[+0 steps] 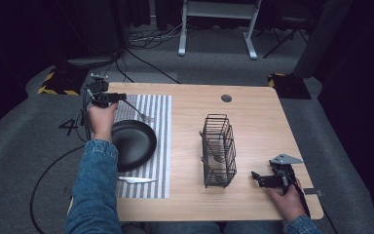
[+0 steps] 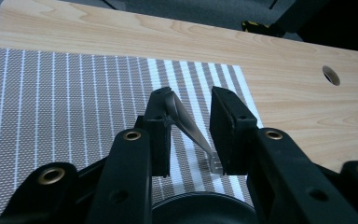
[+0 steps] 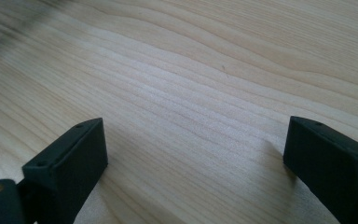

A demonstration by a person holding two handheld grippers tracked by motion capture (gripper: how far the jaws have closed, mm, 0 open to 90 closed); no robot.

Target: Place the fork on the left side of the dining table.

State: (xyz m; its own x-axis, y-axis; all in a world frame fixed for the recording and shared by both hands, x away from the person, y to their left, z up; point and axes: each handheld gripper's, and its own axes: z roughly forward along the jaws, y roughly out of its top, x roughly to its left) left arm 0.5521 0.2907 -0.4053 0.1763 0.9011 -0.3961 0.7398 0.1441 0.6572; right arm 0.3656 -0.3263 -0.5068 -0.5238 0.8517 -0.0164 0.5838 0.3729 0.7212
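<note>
A recording lab: dark curtains, grey carpet (image 1: 24, 131), loose floor cables (image 1: 146, 39), hazard-taped stand bases (image 1: 58, 83).

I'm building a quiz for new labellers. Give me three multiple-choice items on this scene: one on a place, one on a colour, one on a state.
1. Where does the knife lie?
A. in the rack
B. on the mat, nearer the person than the plate
C. on the plate

2. What colour is the plate?
A. white
B. black
C. blue

3. How is the right gripper?
A. open and empty
B. shut on a spoon
C. shut on the rack

Answers:
1 B: the knife rests on the striped mat.
2 B: the plate is black.
3 A: the right gripper shows bare table between its parted jaws.
</note>
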